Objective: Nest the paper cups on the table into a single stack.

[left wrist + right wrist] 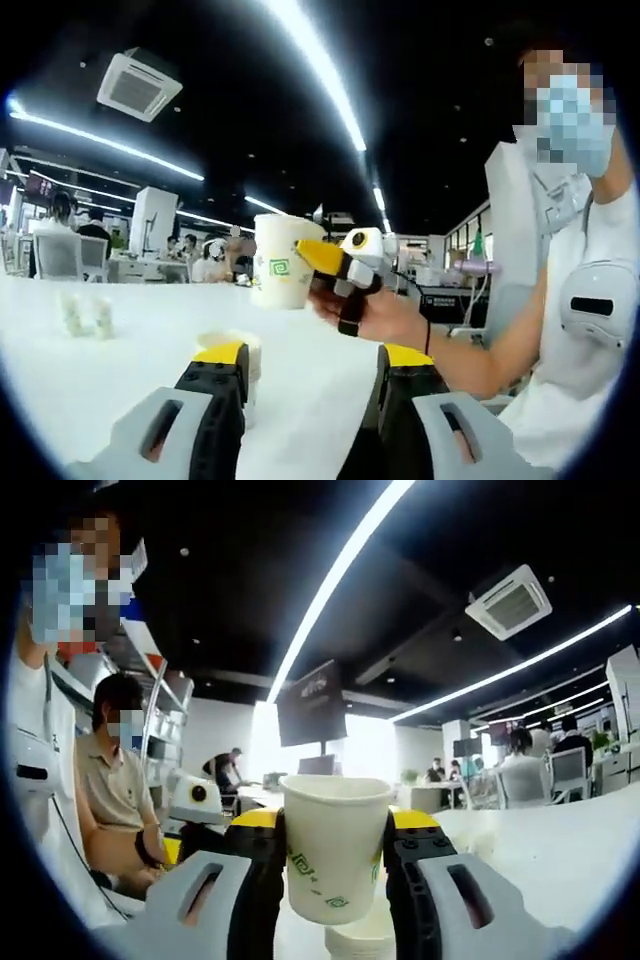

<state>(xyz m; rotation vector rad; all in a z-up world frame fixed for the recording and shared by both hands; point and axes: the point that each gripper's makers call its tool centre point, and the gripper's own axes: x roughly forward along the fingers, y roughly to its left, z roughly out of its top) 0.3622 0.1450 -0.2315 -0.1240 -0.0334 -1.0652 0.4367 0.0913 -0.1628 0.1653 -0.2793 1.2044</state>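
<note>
The right gripper (335,865) clamps a paper cup (335,850) above the stack (362,935). The left gripper (312,385) gapes empty. A tilted descent could crush rims.

Grey claw (335,875), black yellow-tipped fingers (262,825)

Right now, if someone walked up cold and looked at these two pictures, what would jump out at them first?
First, the paper cup with green markings, clamped upright between the right gripper jaws, directly above a stack of cups on the white table. In the left gripper view the same cup hangs in the air over the table, while the left gripper stands open near the stack.
</note>
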